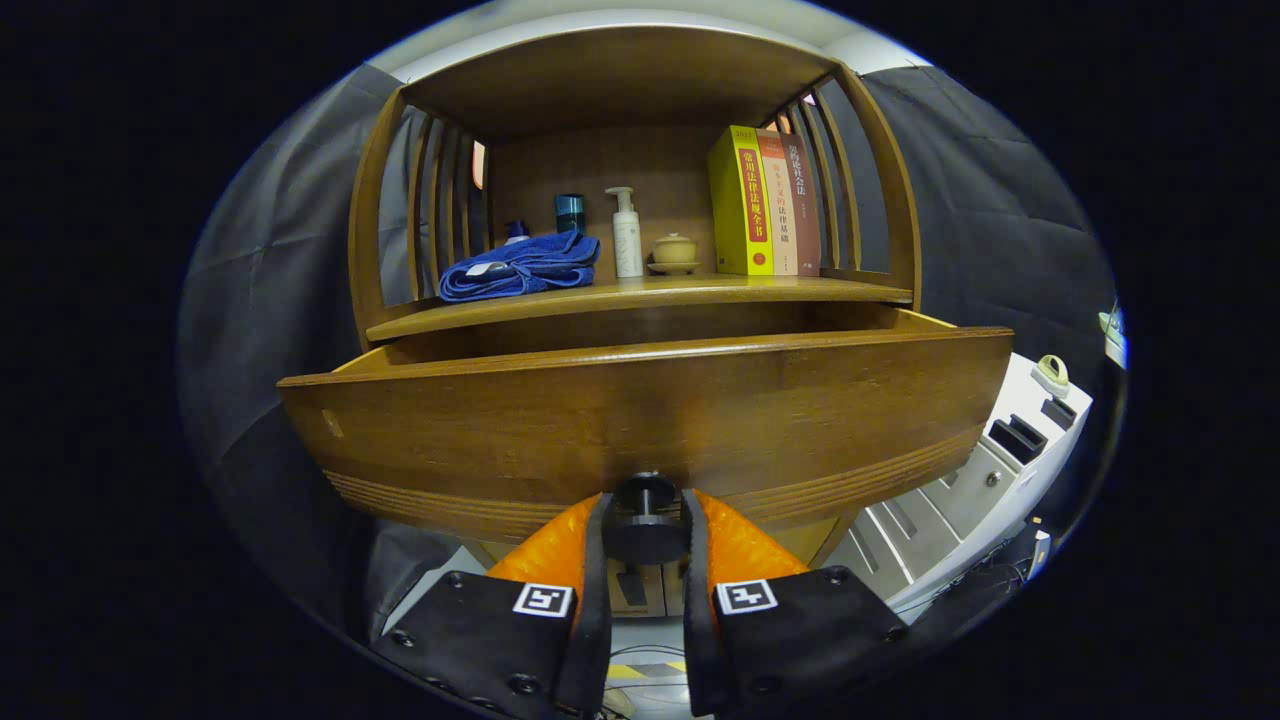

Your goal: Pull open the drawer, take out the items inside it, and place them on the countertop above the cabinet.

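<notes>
Two fingers of my tool (645, 520) are squeezed onto the round dark knob (645, 525), one on each side, so my tool is narrow and holding the knob tight. The knob sits at the bottom middle of the drawer (650, 420) front, at 12 o'clock just ahead of me. The drawer is pulled out from the cabinet, and its big brown front is very near me. I think I am on the first step, pulling the drawer open. I cannot see inside it from down here, so I cannot tell what things are in it.

Up at 12 o'clock, beyond the drawer, is the counter (640, 295). On it, a blue towel (520, 265) lies at 11 o'clock, with a white pump bottle (627, 232) and a small tan pot (674, 251) beside it, and books (765, 200) stand at 1 o'clock.

Next I think I must let go of the knob, lift up over the front, and reach down inside.
</notes>
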